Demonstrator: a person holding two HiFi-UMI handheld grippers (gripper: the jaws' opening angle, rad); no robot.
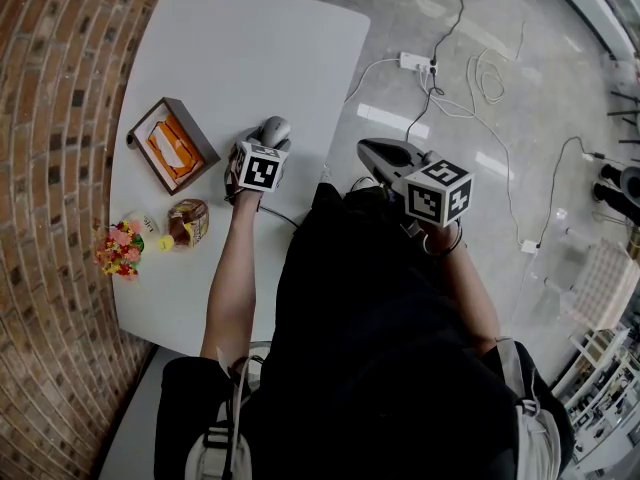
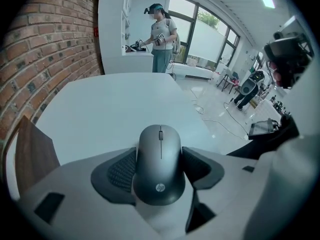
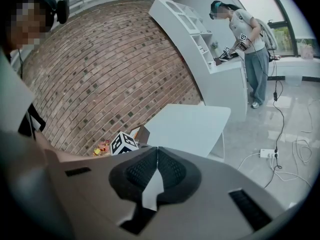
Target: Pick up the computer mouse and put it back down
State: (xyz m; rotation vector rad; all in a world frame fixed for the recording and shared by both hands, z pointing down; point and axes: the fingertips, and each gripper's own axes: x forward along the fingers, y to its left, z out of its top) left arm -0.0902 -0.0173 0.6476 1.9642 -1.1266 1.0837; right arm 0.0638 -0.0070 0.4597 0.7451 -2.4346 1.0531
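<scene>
Computer mouse, dark grey with a scroll wheel on top, sits between the two ribbed pads of the left gripper, which press against its sides; the jaws are closed down to the mouse's width. From the head view the mouse lies over the white counter, near its right edge, though whether it rests on the surface or is raised off it cannot be told. The right gripper holds nothing, its jaws brought fully together, and it hangs off the counter's edge over the grey floor, well apart from the mouse. Further left on the counter stands an open wooden box with an orange pack inside, and nearer the person a small jar and a bunch of flowers beside the brick wall. A power strip with white cables lies on the floor.
</scene>
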